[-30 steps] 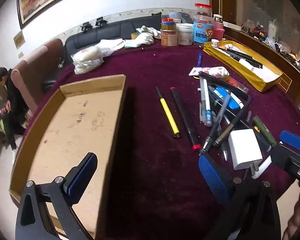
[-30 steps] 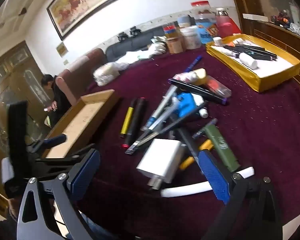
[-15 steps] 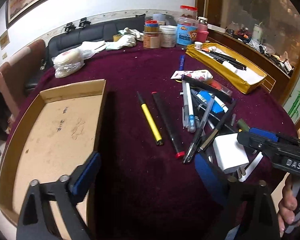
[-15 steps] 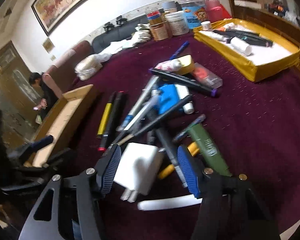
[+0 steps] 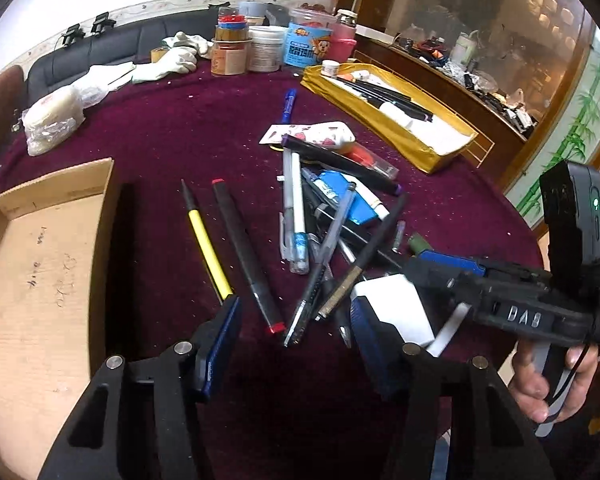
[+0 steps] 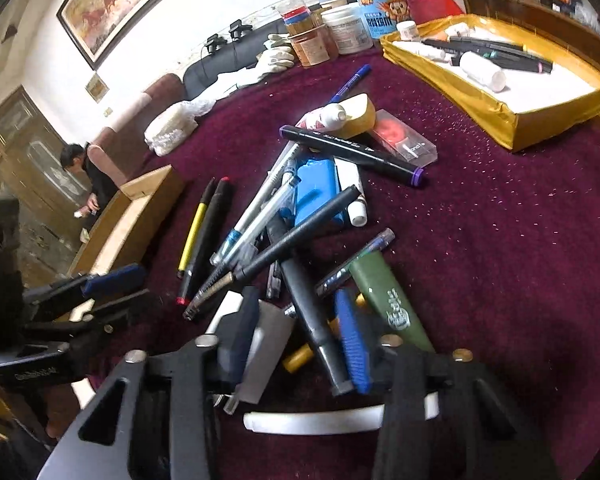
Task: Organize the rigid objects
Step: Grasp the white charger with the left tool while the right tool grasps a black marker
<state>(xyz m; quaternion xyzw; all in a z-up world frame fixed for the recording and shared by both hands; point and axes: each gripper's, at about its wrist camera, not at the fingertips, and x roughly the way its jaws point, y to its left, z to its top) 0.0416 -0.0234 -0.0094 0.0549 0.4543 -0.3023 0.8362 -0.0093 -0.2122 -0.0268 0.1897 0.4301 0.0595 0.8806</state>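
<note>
Right gripper (image 6: 296, 336) is down in the pen pile, jaws closing around the white charger (image 6: 260, 344) and a dark grey pen (image 6: 312, 320). Left gripper (image 5: 296, 336) hovers at the pile's nine o'clock side, jaws closing over bare table (image 5: 180, 136), the red-tipped black marker (image 5: 244, 252) just ahead. The cardboard tray (image 5: 40, 264) sits further toward nine o'clock.

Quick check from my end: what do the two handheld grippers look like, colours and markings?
Both are black plastic frames with silver bolts and ribbed blue pads on the fingers. The right gripper, seen from the left wrist view, has raised letters reading DAS on its side and a black box on top with a small green light. The left gripper looks the same build. No sleeves show.
</note>
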